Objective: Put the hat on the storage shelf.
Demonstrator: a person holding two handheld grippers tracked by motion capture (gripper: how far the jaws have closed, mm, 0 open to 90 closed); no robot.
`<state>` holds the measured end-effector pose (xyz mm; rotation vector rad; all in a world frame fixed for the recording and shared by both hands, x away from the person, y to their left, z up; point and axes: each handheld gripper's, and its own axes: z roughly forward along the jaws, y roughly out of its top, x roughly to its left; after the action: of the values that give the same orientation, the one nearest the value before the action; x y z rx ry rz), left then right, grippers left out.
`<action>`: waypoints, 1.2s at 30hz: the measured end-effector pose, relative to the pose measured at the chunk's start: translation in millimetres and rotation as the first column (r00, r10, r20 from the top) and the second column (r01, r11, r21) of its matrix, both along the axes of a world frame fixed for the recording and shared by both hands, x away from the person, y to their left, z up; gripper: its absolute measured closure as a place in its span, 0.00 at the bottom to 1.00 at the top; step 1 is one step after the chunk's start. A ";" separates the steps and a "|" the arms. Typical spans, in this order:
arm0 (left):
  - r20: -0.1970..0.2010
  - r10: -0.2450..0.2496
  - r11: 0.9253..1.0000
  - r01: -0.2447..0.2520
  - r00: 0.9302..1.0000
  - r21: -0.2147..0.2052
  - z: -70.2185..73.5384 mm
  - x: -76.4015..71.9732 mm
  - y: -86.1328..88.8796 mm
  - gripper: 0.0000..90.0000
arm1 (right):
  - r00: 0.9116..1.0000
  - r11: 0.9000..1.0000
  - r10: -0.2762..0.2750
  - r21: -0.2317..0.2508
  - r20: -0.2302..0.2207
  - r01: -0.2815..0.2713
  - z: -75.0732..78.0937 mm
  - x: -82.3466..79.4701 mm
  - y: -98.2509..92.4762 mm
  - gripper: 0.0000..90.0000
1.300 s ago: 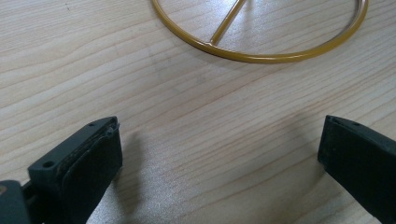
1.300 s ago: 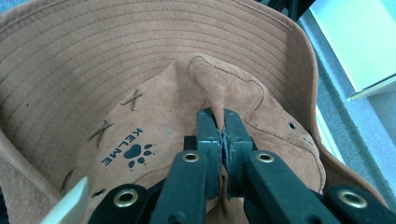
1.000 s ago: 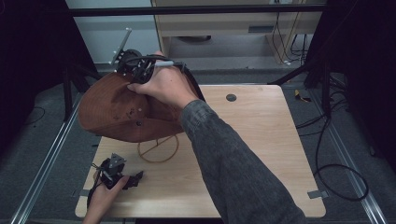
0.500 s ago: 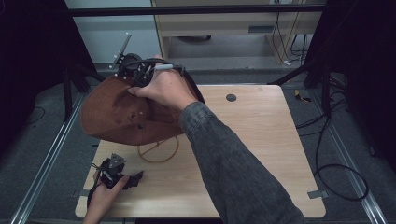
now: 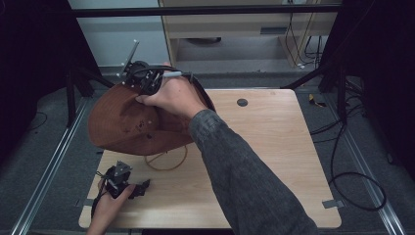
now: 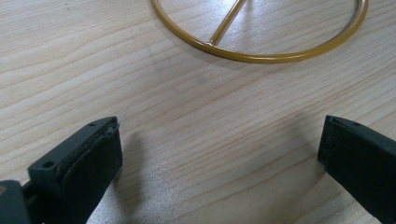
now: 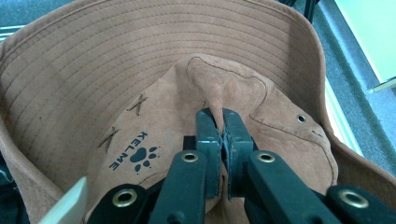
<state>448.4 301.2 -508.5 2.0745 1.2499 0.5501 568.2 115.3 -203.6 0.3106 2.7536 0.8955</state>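
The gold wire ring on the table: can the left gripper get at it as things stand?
Probably yes. The left gripper sits low with jaws wide open, and bare table lies between it and the ring. The hat overhangs the ring's far part.

Wire stand point(image 5: 169, 160): upper part hidden behind my hat point(image 5: 125, 122); ring cut by the top edge in the left gripper view.
Right gripper point(image 5: 147, 81): my hand point(image 5: 171, 98) covered its jaws.
Hat brim: cropped at both sides in the right gripper view.
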 end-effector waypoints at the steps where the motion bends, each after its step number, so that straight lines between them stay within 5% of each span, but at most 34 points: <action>1: -0.001 0.000 1.000 0.000 1.000 0.000 0.0 0.0 0.0 0.00 | 1.000 1.000 0.000 -0.001 -0.002 0.000 -0.1 0.0 0.0 0.97; 20: -0.001 0.000 1.000 0.000 1.000 0.000 0.0 0.0 0.0 0.00 | 1.000 1.000 0.008 -0.012 -0.018 -0.008 -5.5 -1.0 2.3 0.93; 36: -0.004 -0.003 1.000 0.003 1.000 0.000 0.0 0.0 0.2 0.00 | 1.000 1.000 0.002 0.001 -0.012 -0.002 -4.4 -3.1 3.2 0.72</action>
<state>448.4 301.3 -508.5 2.0780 1.2488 0.5453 565.0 118.5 -207.9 0.3142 2.7649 0.8985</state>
